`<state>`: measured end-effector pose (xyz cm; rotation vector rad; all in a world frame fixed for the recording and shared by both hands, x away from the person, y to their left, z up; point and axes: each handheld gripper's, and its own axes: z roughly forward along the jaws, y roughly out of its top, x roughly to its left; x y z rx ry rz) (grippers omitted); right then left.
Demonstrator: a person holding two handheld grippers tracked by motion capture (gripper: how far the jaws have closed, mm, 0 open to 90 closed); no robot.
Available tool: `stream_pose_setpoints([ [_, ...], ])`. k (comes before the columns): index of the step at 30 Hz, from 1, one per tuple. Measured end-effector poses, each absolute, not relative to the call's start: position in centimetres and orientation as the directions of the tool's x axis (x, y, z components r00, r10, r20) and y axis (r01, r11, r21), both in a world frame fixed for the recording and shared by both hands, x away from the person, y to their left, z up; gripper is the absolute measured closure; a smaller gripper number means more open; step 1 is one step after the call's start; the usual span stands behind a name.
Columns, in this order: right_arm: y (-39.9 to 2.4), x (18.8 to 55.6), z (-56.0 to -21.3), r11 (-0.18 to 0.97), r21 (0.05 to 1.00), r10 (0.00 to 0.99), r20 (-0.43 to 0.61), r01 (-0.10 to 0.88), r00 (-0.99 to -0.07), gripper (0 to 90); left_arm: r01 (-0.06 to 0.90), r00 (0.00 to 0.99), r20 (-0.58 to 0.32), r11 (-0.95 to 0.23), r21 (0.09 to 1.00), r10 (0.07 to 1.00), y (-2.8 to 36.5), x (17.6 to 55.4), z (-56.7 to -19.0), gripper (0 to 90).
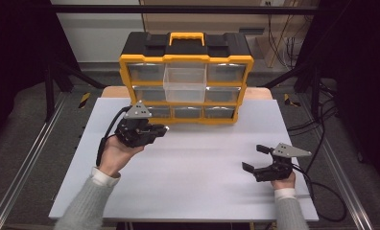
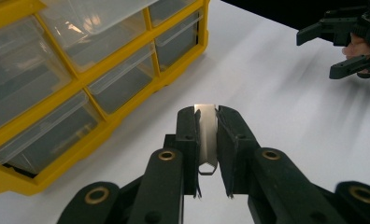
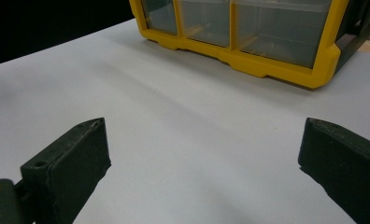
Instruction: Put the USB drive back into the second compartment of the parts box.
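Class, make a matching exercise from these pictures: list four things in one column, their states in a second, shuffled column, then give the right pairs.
Things
1. left gripper
2. right gripper
3. clear plastic top-middle drawer
4. yellow-framed drawer organiser with black top

States
A. pulled out
B. jaws wide apart, holding nothing
C. standing at the table's far edge
D. shut on a thin flat metal strip

Pairs: 1-D, 2-B, 3-A, 4-C

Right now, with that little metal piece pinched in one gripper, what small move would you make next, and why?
Probably lift the left gripper up toward the pulled-out drawer. Its jaws are shut on a small metal strip, and that middle drawer of the yellow organizer is the one standing open, seemingly empty. The right gripper rests open over the white table, holding nothing.
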<state>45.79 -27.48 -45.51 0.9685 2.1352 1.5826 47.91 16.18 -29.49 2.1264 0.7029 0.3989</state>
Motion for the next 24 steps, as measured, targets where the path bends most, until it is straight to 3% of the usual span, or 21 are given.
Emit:
stream_pose_setpoints([
  [24,-27.5,45.8,-45.5,0.159,0.930,0.675,0.142,0.331,-0.724,2.4,0.293,0.793,0.076,-0.488,0.822,0.604,16.6,47.3,-25.3,79.0],
])
